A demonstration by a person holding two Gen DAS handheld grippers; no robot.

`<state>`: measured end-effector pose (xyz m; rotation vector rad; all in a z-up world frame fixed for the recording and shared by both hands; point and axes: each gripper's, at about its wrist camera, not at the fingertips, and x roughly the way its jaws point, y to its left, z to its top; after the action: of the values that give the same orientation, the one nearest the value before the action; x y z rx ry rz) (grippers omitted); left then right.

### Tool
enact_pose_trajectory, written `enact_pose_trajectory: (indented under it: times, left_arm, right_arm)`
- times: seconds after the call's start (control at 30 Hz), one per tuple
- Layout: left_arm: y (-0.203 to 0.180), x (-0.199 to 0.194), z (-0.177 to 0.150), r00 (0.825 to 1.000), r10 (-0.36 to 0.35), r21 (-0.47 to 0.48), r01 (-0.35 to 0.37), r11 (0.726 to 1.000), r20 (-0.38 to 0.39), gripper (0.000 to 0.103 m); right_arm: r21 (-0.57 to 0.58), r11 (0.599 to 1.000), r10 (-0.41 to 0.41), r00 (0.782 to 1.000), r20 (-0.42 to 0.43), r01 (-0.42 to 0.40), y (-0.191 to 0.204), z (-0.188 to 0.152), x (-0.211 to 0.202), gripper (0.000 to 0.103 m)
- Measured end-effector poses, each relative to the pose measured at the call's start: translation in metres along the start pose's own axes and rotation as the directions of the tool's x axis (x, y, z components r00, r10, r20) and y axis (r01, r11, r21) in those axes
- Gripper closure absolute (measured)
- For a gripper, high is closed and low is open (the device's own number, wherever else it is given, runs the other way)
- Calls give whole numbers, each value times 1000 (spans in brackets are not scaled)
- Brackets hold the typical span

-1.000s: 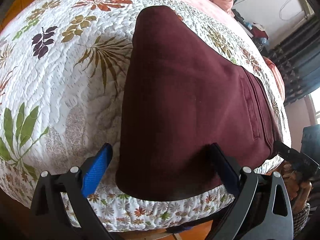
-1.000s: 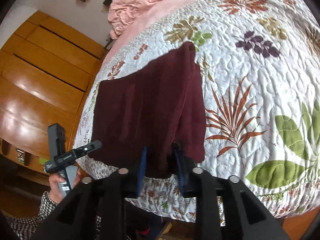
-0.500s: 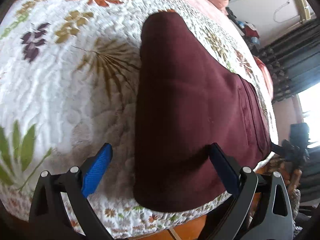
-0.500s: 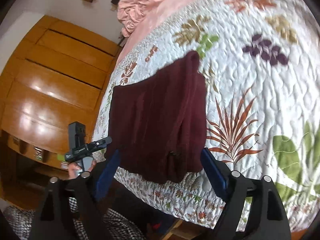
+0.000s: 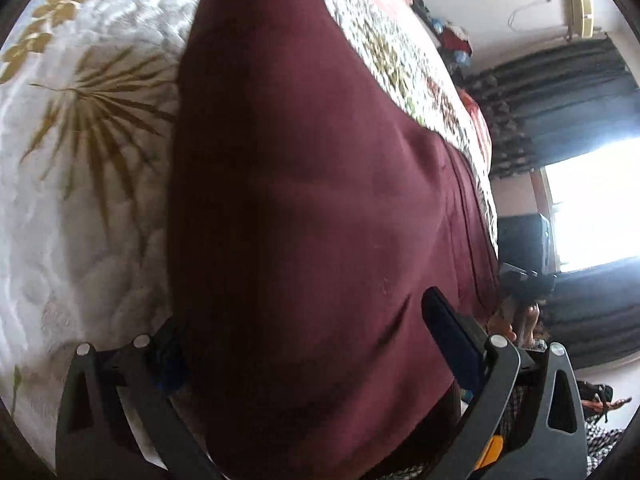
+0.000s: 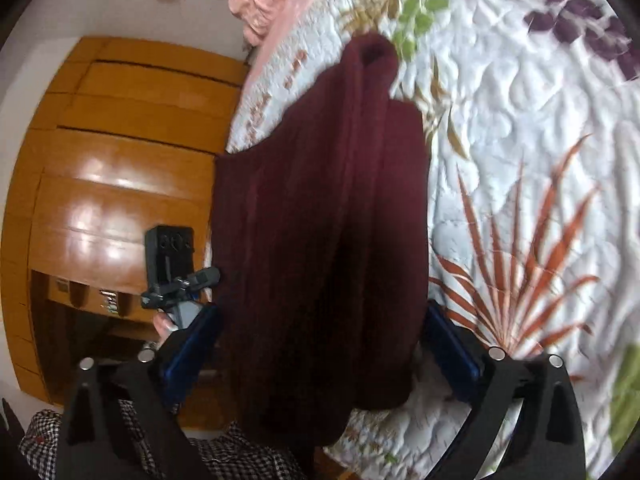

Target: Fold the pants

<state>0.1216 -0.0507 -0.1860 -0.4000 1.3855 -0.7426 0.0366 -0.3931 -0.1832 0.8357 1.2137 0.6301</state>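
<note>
The left gripper (image 5: pixel 308 344) stands spread wide at the near edge of the bed, its blue-padded fingers (image 5: pixel 452 336) on either side of the maroon pants (image 5: pixel 312 200), the cloth bulging up between them and hiding most of the left-hand pad. The right gripper (image 6: pixel 320 344) is likewise spread, its blue pads flanking the other end of the pants (image 6: pixel 328 216), gripping nothing. The pants lie folded lengthwise along the near edge of the bed, one end hanging over the side. Under them is a white quilt (image 6: pixel 520 128) printed with rust, green and purple leaves. In the right wrist view, the left gripper (image 6: pixel 176 276) shows before a wooden wardrobe (image 6: pixel 120 152); dark curtains (image 5: pixel 560 92) and a bright window (image 5: pixel 592 200) close the left wrist view.
</note>
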Motion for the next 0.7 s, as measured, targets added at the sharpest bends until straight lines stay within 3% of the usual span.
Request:
enact_pose_trajectory:
  times: [0.17, 0.23, 0.27, 0.3, 0.4, 0.57, 0.7]
  left_arm:
    - [2, 6, 7, 999, -44, -33, 44, 998, -12, 4]
    - [3, 5, 5, 999, -50, -51, 50, 997, 4, 10]
    - [3, 5, 4, 1000, -26, -59, 27, 998, 8, 20]
    - [3, 6, 4, 1000, -6, -59, 7, 998, 11, 31]
    - [1, 4, 3, 1000, 2, -54, -1, 999, 21, 47]
    - [3, -3, 7, 996, -61, -104, 68, 992, 63, 69]
    - [0, -4, 1, 992, -76, -102, 87, 991, 102, 73]
  right_arm:
    - [-18, 1000, -21, 999, -34, 20, 3, -1, 4, 4]
    - [-2, 1000, -14, 999, -30, 14, 3, -1, 2, 5]
    - [7, 1000, -21, 1000, -21, 21, 3, 0, -1, 12]
    - [5, 999, -38, 999, -9, 38, 2, 0, -3, 27]
    - [-11, 997, -81, 996, 26, 81, 6, -1, -6, 41]
    - [-66, 991, -112, 990, 83, 117, 24, -4, -10, 55]
    - [-77, 986, -139, 984, 110, 148, 35, -7, -7, 59]
